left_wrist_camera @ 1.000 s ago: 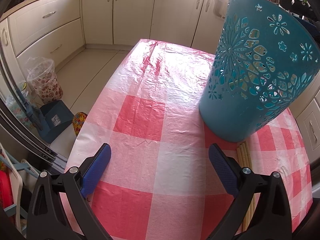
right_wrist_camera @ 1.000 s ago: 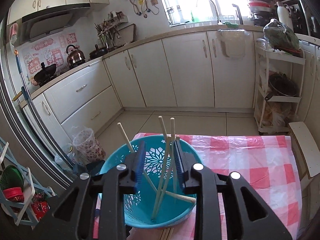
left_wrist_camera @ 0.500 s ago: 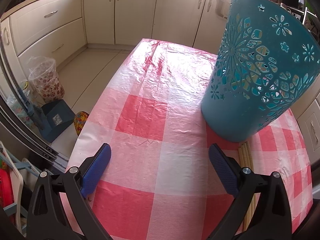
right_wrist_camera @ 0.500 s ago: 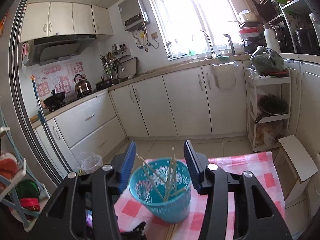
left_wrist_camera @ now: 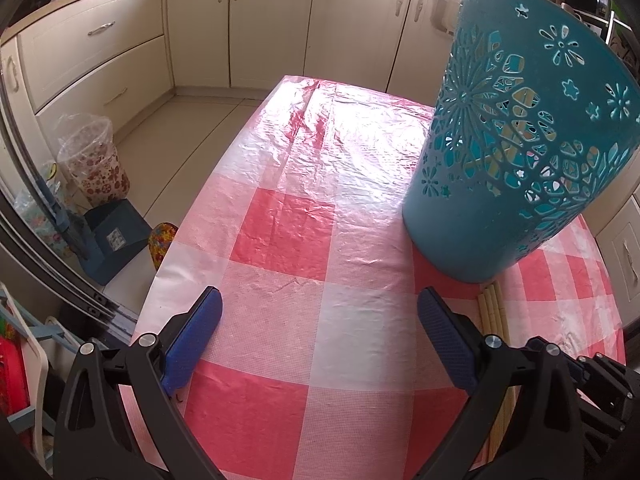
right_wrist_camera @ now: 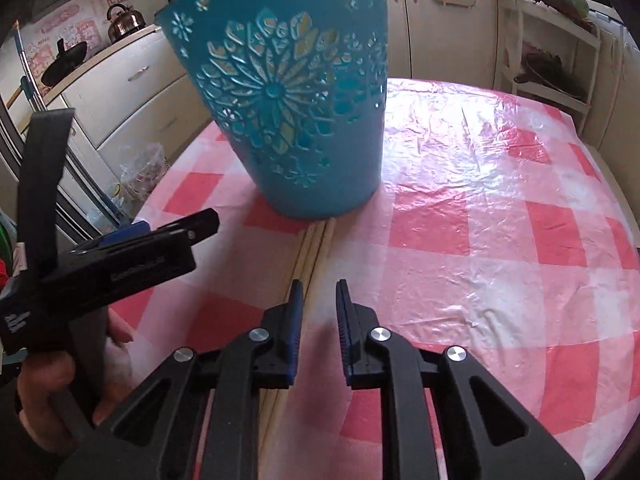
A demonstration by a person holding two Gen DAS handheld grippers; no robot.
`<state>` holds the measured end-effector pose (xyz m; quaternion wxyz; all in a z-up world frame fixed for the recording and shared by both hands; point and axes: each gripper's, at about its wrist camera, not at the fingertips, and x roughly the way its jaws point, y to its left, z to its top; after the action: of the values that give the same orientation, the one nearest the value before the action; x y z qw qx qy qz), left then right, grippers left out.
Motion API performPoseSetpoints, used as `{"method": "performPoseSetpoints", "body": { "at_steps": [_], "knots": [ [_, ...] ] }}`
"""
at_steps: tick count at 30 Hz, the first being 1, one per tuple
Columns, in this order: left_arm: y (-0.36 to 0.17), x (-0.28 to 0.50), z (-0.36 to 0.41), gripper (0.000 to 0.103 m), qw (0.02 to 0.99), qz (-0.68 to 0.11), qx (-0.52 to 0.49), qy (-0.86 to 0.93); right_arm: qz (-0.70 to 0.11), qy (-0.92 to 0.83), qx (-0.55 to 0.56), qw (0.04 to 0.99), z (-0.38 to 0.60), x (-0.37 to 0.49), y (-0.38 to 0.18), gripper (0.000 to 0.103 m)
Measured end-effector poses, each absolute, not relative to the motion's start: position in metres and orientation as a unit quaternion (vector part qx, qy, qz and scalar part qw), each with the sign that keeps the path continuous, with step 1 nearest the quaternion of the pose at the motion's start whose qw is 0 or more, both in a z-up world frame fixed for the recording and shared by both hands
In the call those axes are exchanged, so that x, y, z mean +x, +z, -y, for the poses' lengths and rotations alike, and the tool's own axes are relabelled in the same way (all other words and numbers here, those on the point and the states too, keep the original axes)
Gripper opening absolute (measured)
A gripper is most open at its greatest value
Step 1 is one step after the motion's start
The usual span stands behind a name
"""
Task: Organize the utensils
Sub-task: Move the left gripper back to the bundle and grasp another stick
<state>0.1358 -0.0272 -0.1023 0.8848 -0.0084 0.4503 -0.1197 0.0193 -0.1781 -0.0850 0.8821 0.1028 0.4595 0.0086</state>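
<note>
Reaching: right gripper (right_wrist_camera: 318,300) sits low over the cloth (right_wrist_camera: 460,216), aimed at the chopsticks (right_wrist_camera: 316,240), likely to pick the next one.
Right jaws: closing, a narrow gap left; the sticks run under and beside the left pad, nothing visibly pinched.
Left gripper (left_wrist_camera: 318,334): spread wide, grasping nothing, parked beside the bin (left_wrist_camera: 516,152); probably kept clear so the right one can work.
Hand (right_wrist_camera: 52,380): wraps the left tool's handle, seen from the right wrist.
Chopsticks: pale, thin, straight, lying side by side in a tight bundle, far tips at the bin's foot, touching or nearly so.
Bin: teal plastic, upright on the cloth, flared, cut through with flower holes; pale sticks show through the holes, so some seem sorted already.
Placement: bundle points at the bin, a short lift away.
Cloth: red-and-white check, glossy and creased.
</note>
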Motion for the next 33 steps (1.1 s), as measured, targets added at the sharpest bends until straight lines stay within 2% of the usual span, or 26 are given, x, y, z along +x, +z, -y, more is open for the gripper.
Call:
{"method": "performPoseSetpoints", "body": {
  "at_steps": [7,10,12,18,21,33],
  "knots": [
    [-0.102,0.135,0.027,0.094,0.884,-0.451,-0.007,-0.122,-0.459,0.009,0.05,0.887,0.167,0.027,-0.087,0.016],
    [-0.102,0.135,0.028,0.094,0.884,-0.45,-0.007,-0.127,-0.467,0.019,0.026,0.884,0.164,0.022,-0.086,0.01],
    [-0.101,0.132,0.031,0.094,0.885,-0.444,-0.001,-0.14,-0.471,0.023,0.022,0.881,0.171,0.013,-0.086,0.01],
    [-0.098,0.109,0.063,0.094,0.867,-0.443,0.074,-0.214,-0.467,0.024,0.062,0.882,0.204,-0.016,-0.086,0.009],
    [-0.104,0.105,0.071,0.094,0.854,-0.468,0.076,-0.215,-0.462,0.03,0.098,0.881,0.214,-0.016,-0.088,0.009],
    [-0.102,0.091,0.09,0.094,0.855,-0.467,0.102,-0.199,-0.456,0.046,0.12,0.881,0.227,-0.024,-0.088,0.01]
  ]
}}
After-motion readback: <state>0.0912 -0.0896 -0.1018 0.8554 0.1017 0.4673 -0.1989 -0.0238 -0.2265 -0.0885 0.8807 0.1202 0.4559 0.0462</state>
